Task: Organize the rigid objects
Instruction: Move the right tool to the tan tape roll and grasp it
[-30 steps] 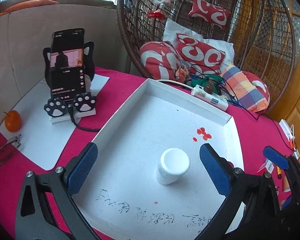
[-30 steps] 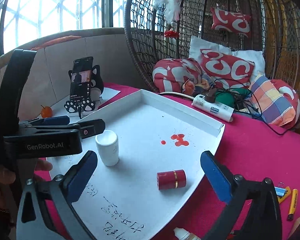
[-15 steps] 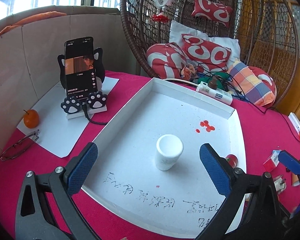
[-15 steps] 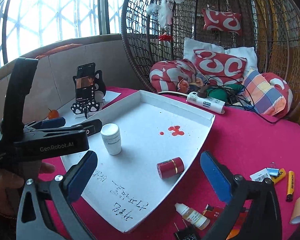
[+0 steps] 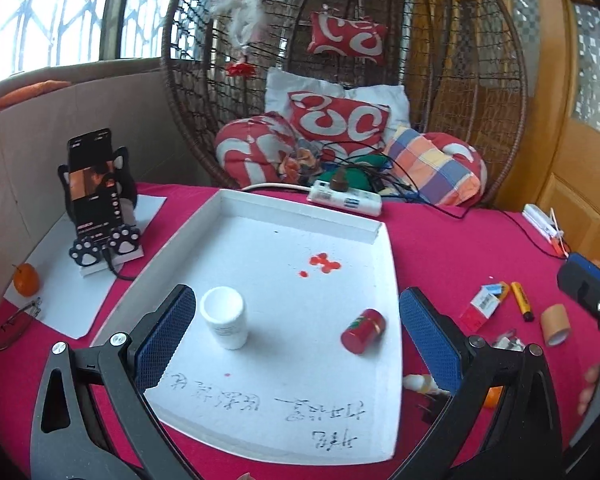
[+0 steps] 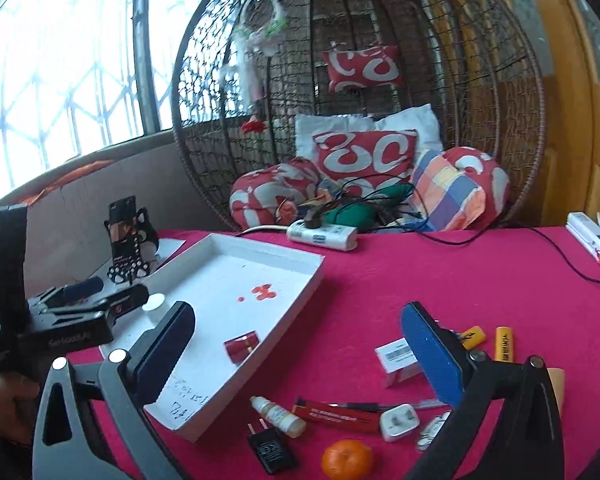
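- Right gripper is spread wide and empty above the loose clutter: tangerine, dropper bottle, white charger.
- Left gripper, also spread and empty, hovers over the white tray.
- Tray holds a white bottle at 9 o'clock and a red jar (lying down) at 3.
- Likely next: lower the right gripper and pinch one loose item for the tray.

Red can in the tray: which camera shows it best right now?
The left wrist view. The red can lies on its side in the white tray, fully visible. The right wrist view shows it smaller and farther off, near the tray's right wall.
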Available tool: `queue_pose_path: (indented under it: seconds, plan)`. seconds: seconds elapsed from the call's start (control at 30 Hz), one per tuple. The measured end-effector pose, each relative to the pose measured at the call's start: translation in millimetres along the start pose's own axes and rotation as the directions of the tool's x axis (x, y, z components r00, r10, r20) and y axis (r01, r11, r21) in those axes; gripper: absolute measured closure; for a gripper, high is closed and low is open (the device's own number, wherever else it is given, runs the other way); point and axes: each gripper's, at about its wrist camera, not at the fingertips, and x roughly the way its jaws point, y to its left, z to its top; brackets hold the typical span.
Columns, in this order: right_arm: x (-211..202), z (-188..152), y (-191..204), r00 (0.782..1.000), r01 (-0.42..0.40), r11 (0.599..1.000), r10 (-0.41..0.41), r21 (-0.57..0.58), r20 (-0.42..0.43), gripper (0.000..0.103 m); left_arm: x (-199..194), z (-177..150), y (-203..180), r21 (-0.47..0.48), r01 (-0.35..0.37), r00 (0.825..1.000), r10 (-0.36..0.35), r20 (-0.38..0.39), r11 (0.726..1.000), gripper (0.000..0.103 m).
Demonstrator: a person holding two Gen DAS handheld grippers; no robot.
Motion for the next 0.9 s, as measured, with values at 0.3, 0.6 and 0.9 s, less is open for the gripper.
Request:
queue_pose_path:
  seconds: [0.3, 0.6, 0.9]
  plan:
    - [-35.2, -17.7, -89.8, 0.99, 0.136, 0.977, -0.141, 0.167, 0.023, 0.0, 9.8, -37.5, -92.4, 0.185, 0.263, 0.95, -0.221, -0.22, 0.947, 0.0]
    - [-50.1, -62.1, -171.2, 0.945, 0.327, 0.903, -0.305, 0.279, -0.122, 0.0, 17.6, -94.6, -137.0, 0.27, 0.313, 0.917, -0.216, -0.335, 0.91, 0.0]
    - [-12.2, -72.0, -173.9, 0.923, 0.337, 0.925, -0.288, 0.176, -0.255, 0.0, 28.8, -102.9, -131.6, 0.248, 0.284, 0.917, -0.187, -0.352, 0.926, 0.0]
